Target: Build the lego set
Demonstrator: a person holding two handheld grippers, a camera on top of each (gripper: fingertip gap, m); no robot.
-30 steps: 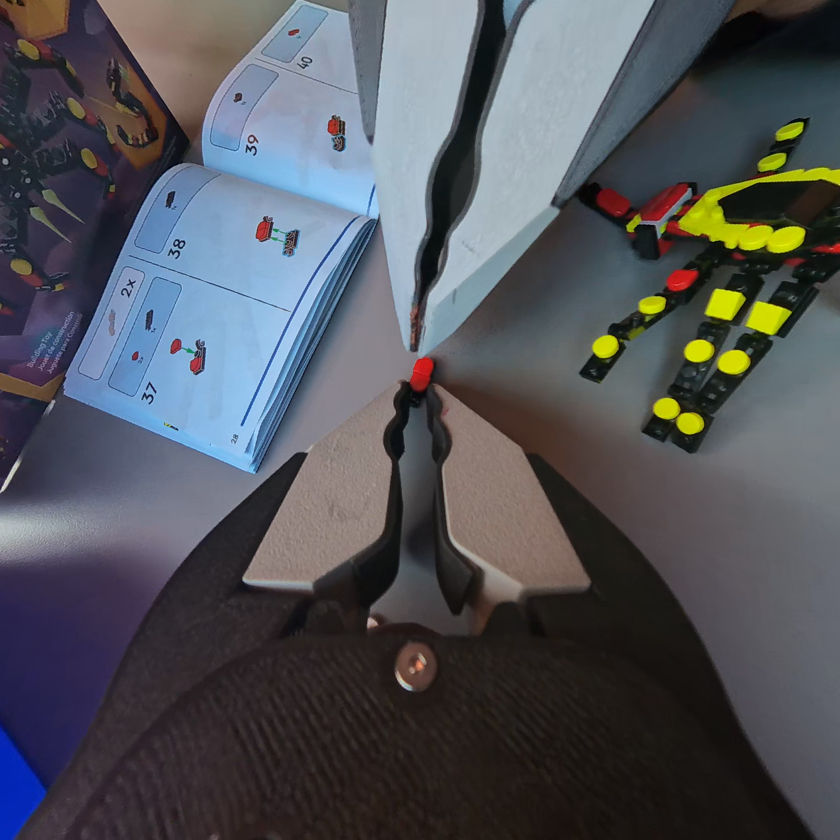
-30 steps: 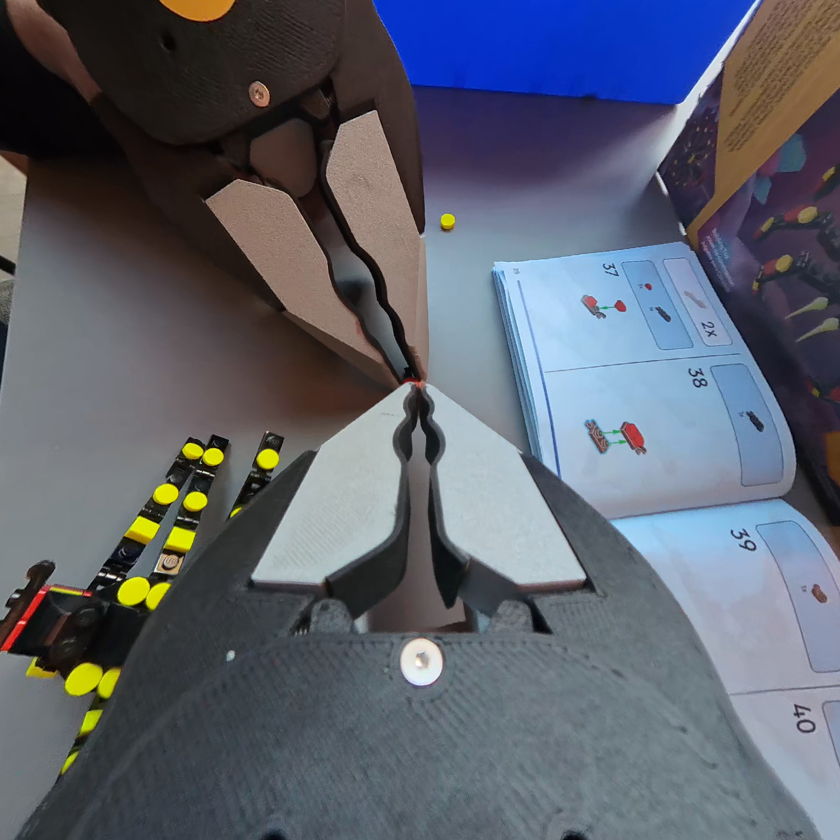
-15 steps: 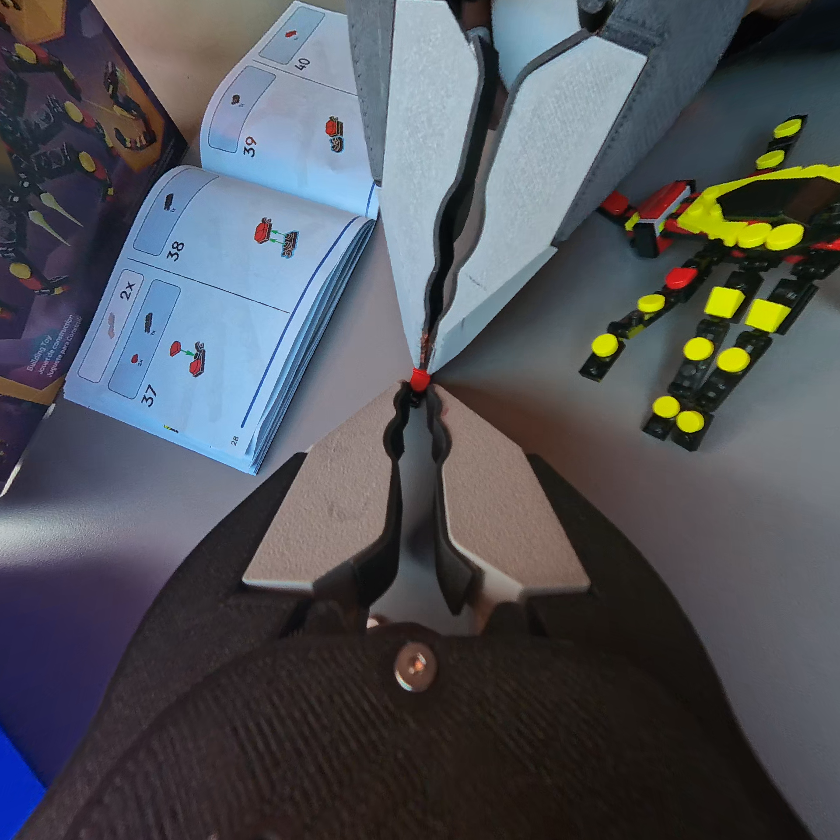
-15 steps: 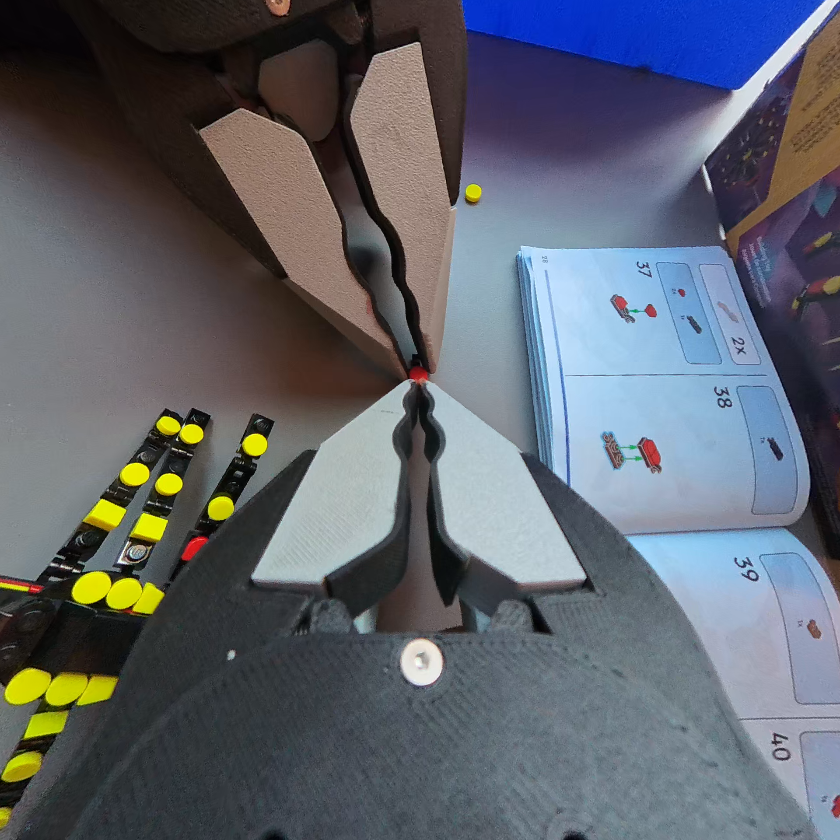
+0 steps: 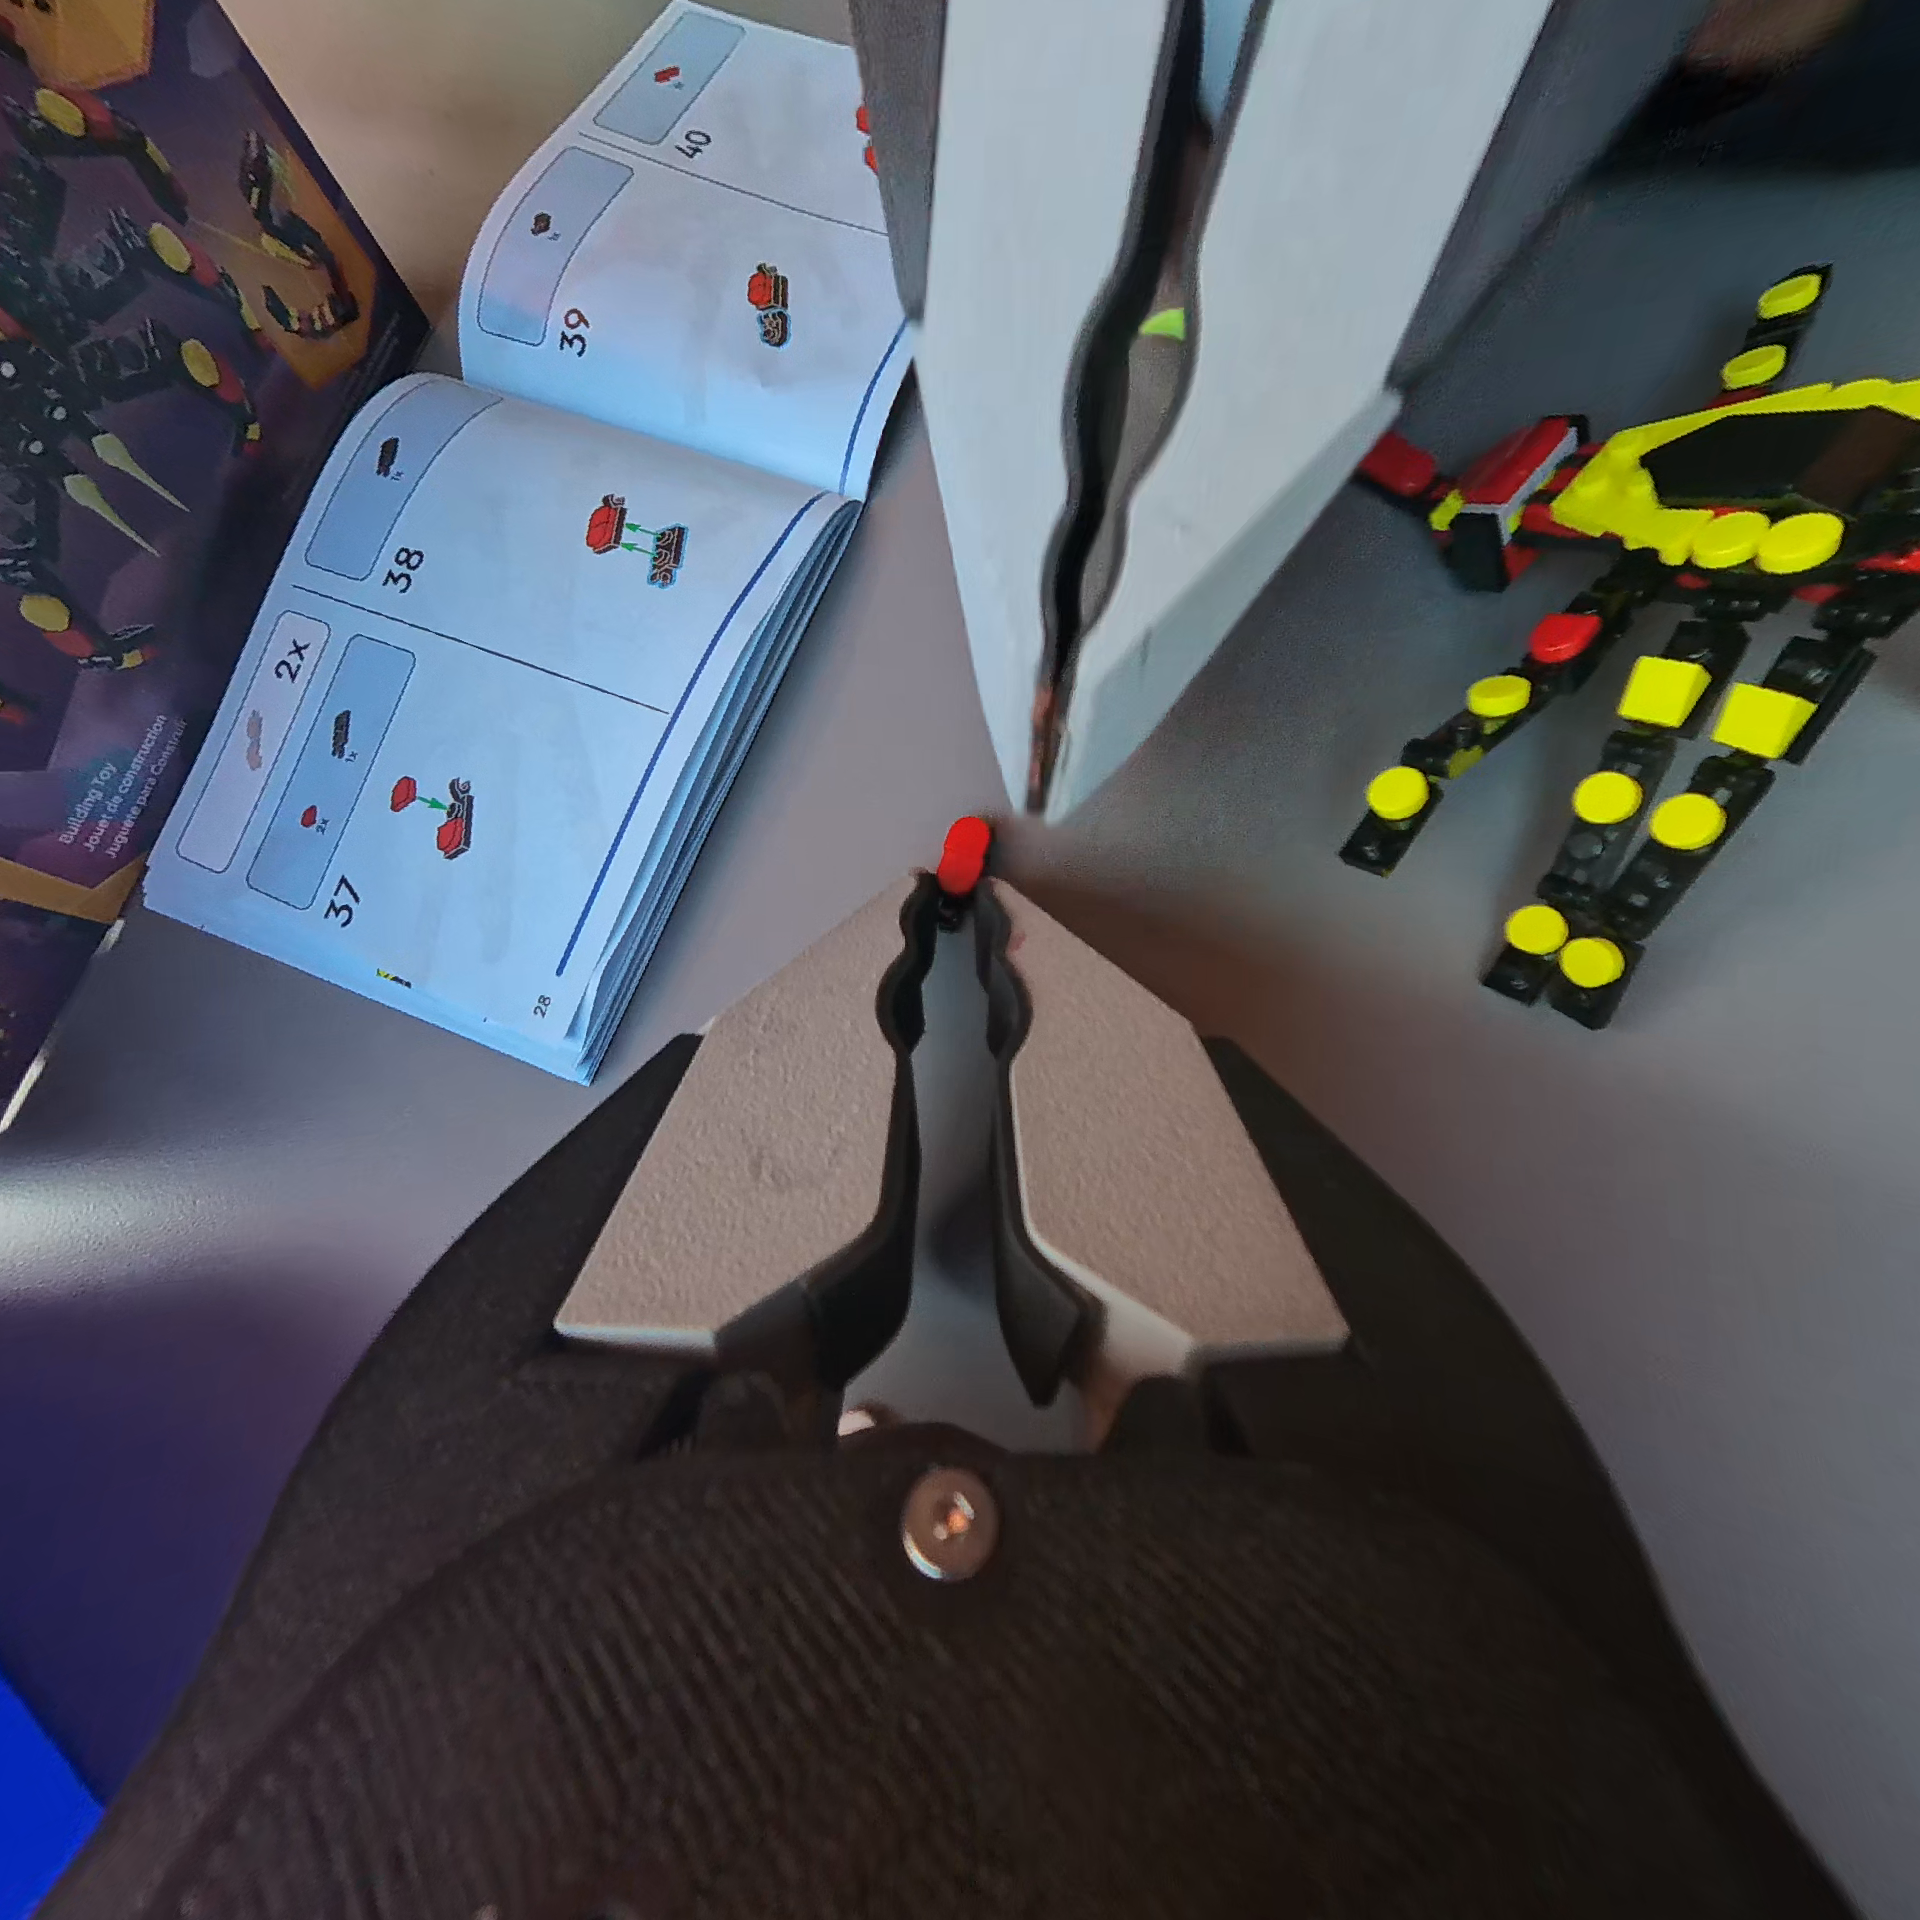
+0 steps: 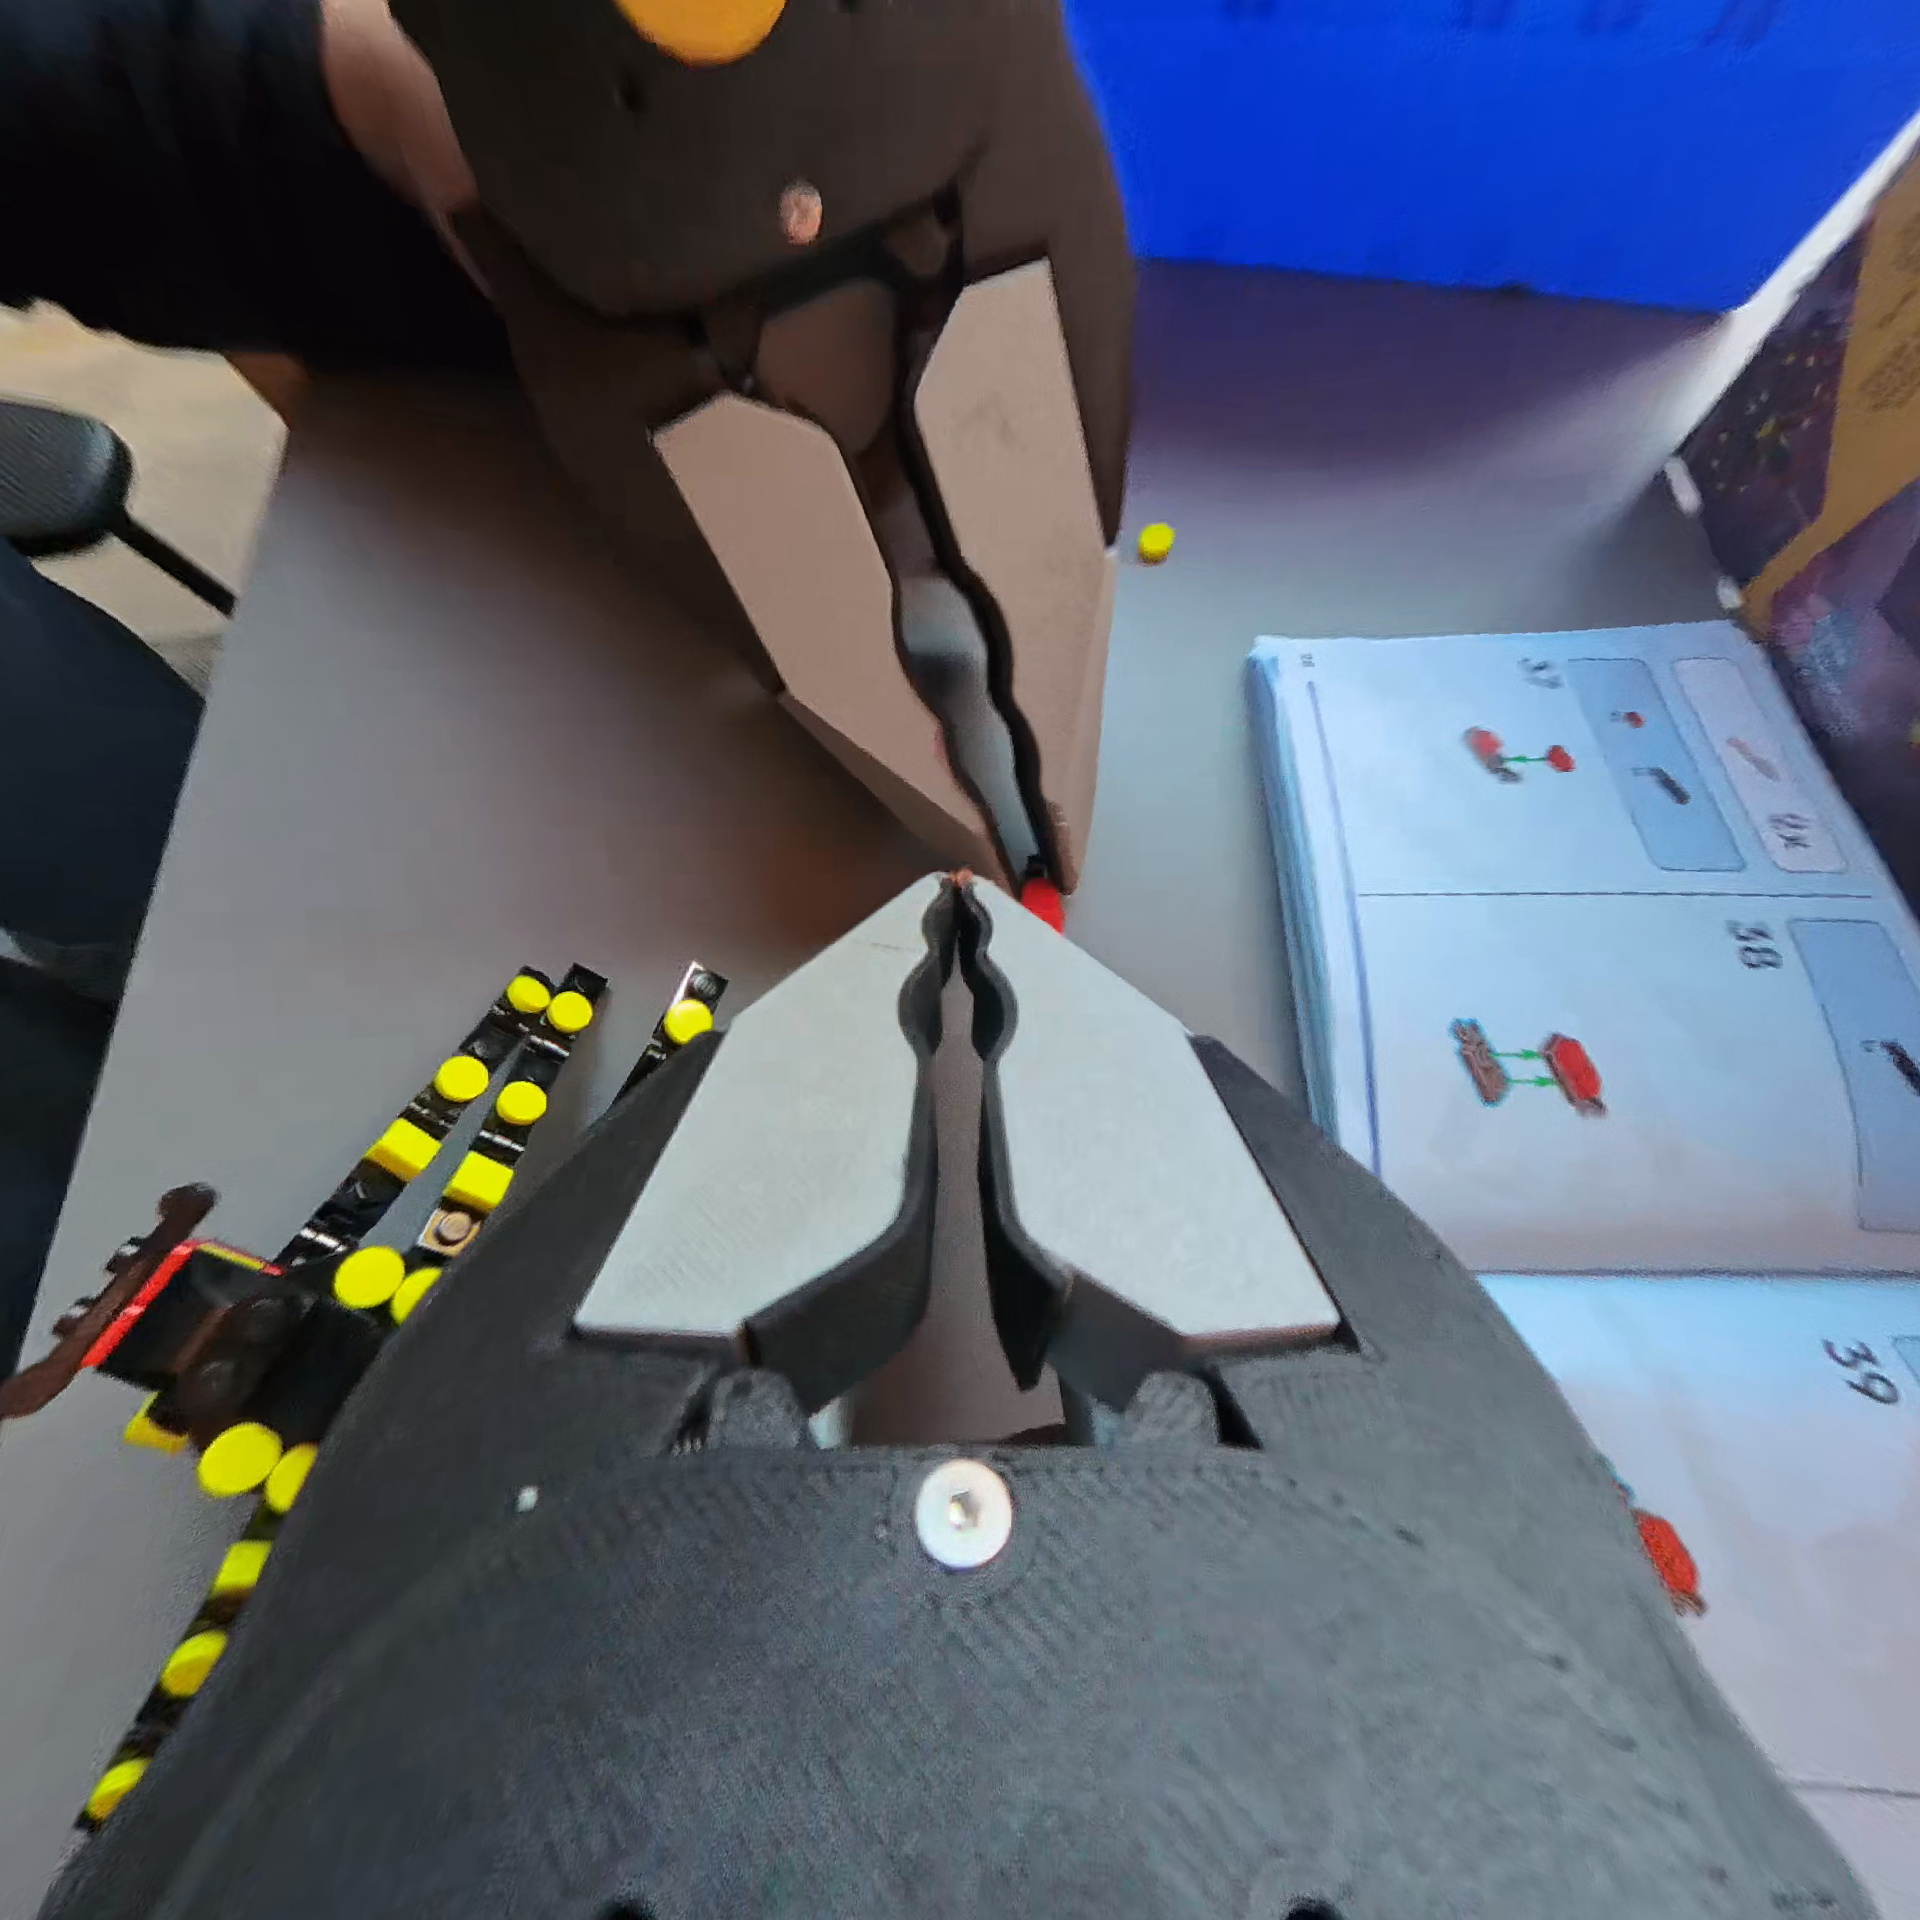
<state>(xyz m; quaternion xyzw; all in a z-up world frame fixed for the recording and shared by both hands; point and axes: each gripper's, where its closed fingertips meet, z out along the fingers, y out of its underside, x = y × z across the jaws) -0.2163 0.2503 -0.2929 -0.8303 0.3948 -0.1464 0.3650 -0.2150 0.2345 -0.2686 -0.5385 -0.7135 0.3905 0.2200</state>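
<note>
My left gripper (image 5: 956,902) is shut on a small black piece with a red stud (image 5: 963,854) on its end, held just above the grey table. It also shows in the right wrist view (image 6: 1039,878), coming down from the top with the red stud (image 6: 1042,902). My right gripper (image 6: 958,883) is shut, with nothing clear between its tips. It stands just left of the stud, close but apart. In the left wrist view the right gripper (image 5: 1039,805) comes in from the top. The black, yellow and red legged model (image 5: 1662,582) lies on the table, also in the right wrist view (image 6: 312,1247).
An open instruction booklet (image 5: 520,623) lies beside the grippers, also in the right wrist view (image 6: 1558,935). The set's box (image 5: 125,364) stands behind it. A loose yellow round stud (image 6: 1154,541) lies on the table (image 6: 520,727). A blue wall (image 6: 1455,125) bounds the far side. Left and right tips are no more than a few centimetres apart.
Half a second ago the right gripper's tips pressed on the red stud. Now they have drawn back and to the side, and the two grippers are slightly apart. The left still holds the piece.
</note>
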